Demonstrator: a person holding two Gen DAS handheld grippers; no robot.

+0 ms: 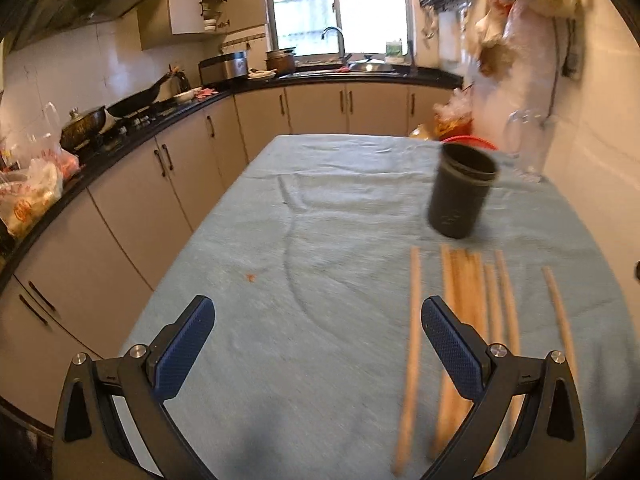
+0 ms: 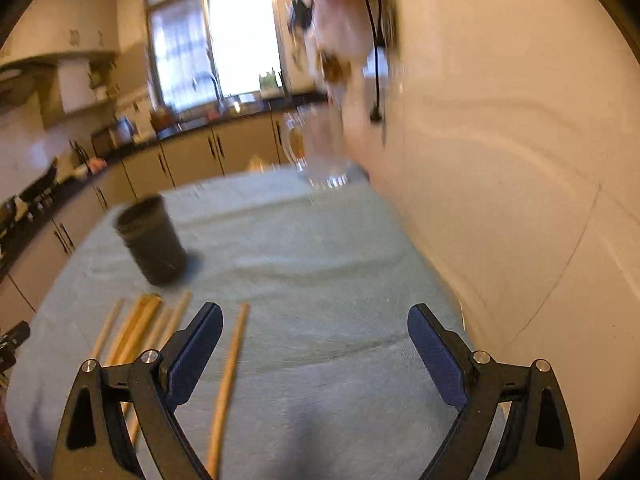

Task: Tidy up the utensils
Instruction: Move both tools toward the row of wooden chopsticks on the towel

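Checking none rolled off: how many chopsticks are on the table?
About 7: one apart at left, a bunch of about five in the middle, one apart at right. Blur and overlap may hide more.

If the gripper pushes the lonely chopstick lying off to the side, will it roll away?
Probably a little. The single chopstick looks round and smooth, so a sideways nudge may roll it, though the wrinkly blue cloth should slow it. It looks thin, stiff and light, so the right gripper, now open, would need a careful pinch.

**Chopsticks lying before the cup**

A cup [image 1: 462, 192] is standing upright on the surface [image 1: 320, 220]. Chopsticks [image 1: 468, 304] are lying side by side just in front of it. A glass jug [image 2: 320, 152] is standing behind, at the far edge beside the wall [image 2: 520, 160].
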